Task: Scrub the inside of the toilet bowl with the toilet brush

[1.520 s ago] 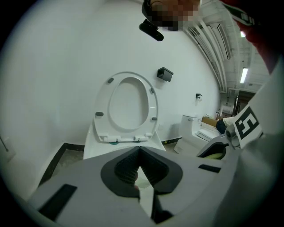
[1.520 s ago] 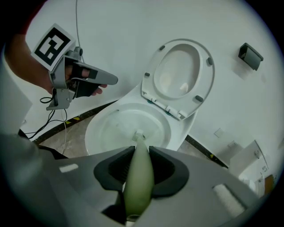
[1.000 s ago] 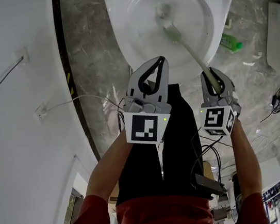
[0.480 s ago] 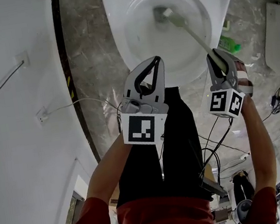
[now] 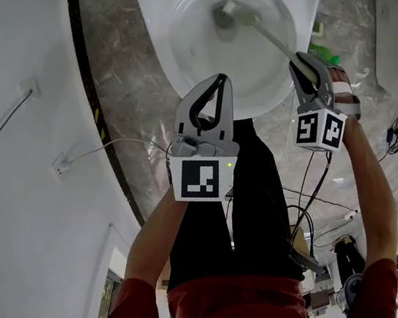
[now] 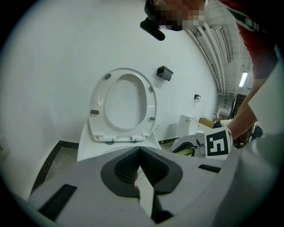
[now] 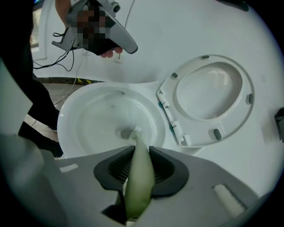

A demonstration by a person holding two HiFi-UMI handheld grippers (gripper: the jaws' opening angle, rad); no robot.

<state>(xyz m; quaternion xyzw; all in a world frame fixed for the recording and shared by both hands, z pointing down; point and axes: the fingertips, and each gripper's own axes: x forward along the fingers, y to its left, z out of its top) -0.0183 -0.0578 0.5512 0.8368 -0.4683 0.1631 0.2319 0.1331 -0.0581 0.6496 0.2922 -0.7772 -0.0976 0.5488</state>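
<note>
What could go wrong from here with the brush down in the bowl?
1. The right gripper clamps the toilet brush near the end of its handle, so scrubbing force at the head could twist or slide it in the grip.
2. The brush head sits low by the drain of the toilet bowl; a fast stroke may flick water over the rim.
3. Cables lie on the floor near the person's legs, within splash and trip range.

head view looks down; gripper views low; toilet (image 5: 161,42) shared
</note>
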